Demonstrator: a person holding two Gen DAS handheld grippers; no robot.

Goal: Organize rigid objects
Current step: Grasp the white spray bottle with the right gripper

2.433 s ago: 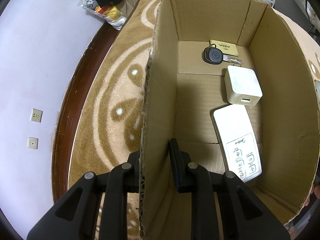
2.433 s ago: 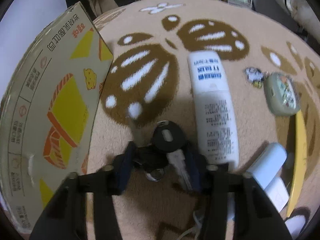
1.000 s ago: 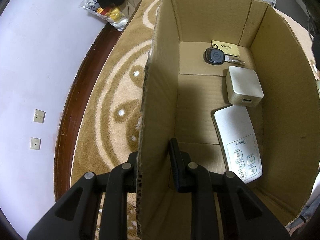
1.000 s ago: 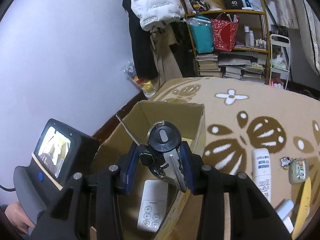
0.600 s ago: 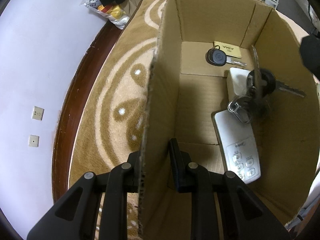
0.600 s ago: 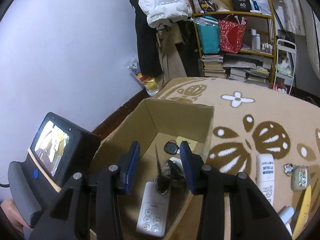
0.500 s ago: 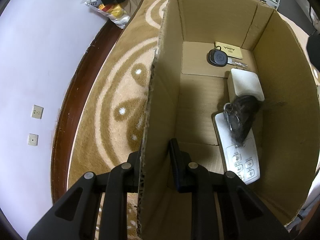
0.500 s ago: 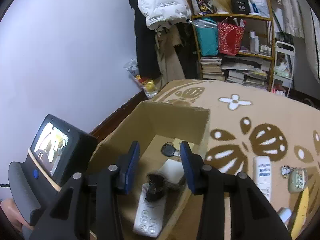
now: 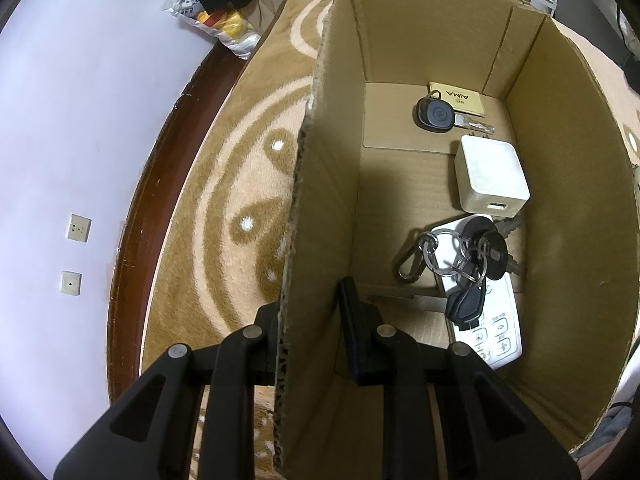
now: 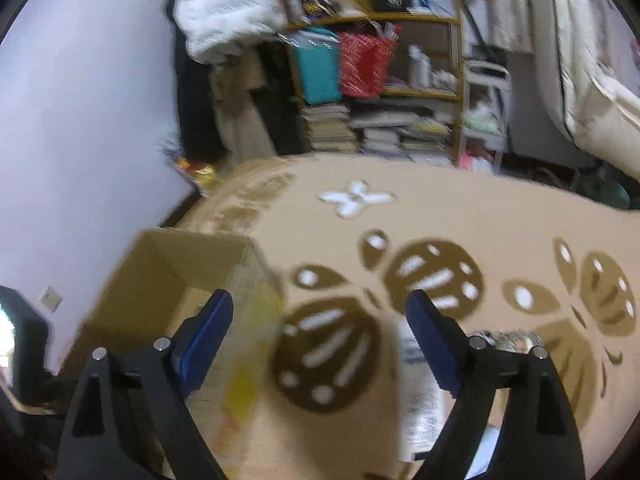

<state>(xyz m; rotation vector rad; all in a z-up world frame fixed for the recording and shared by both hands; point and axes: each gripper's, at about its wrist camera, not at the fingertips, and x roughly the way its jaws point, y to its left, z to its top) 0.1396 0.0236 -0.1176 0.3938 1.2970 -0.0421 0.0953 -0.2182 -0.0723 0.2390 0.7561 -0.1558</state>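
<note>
Keys (image 9: 464, 264) are now lying inside the box (image 9: 560, 160), draped over the white remote (image 9: 496, 336); a second ago they were pinched in the right gripper (image 10: 320, 312) above it. That gripper's jaws have just been opening, are now standing wide apart with nothing between them, and it is swinging away over the rug (image 10: 440, 220), view blurring. Left gripper (image 9: 312, 312) is clamping the near box wall, one finger inside, one outside, keeping the box steady. Further in: white charger (image 9: 492, 176), then a black fob (image 9: 434, 114) and a yellow card (image 9: 460, 98) at the far wall. Out on the rug, a white bottle (image 10: 416, 392) is waiting just by the right finger. Risk: the fast swing is carrying the open jaws close to the box rim; a knock there would be dragging the box against the left clamp.
</note>
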